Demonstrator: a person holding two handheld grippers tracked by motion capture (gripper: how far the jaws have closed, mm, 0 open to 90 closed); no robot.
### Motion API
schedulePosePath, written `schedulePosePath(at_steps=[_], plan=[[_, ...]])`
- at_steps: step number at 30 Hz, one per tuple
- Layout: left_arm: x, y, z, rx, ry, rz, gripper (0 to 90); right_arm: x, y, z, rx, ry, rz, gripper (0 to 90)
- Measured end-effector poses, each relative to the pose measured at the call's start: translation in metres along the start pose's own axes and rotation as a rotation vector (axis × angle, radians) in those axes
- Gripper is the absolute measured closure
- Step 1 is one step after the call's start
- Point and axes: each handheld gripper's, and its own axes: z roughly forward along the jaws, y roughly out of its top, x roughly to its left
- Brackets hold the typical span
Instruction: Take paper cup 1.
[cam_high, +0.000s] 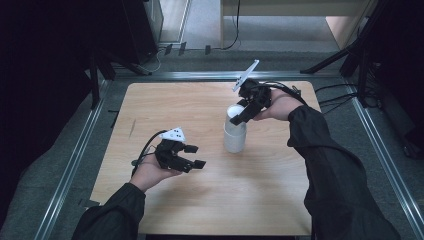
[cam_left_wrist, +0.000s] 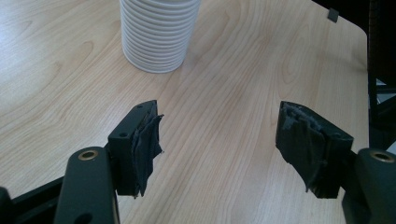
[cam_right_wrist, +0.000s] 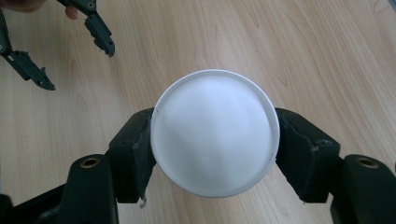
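white cup stack (cam_high: 235, 134) clamped at top by right tool (cam_high: 243, 112).

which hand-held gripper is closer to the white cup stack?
Right. The right hand-held gripper has its jaws on both sides of the cup stack's top, touching it. The left hand-held gripper is open, off to the stack's side.
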Motion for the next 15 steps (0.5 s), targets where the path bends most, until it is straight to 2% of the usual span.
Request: schedulePosePath(at_steps=[15], plan=[[-0.0001, 0.0000, 0.0000, 0.000, 0.000, -0.001, 30.3, 0.0022, 0.0054, -0.0100, 0.007, -0.005, 0.000, 34.7]])
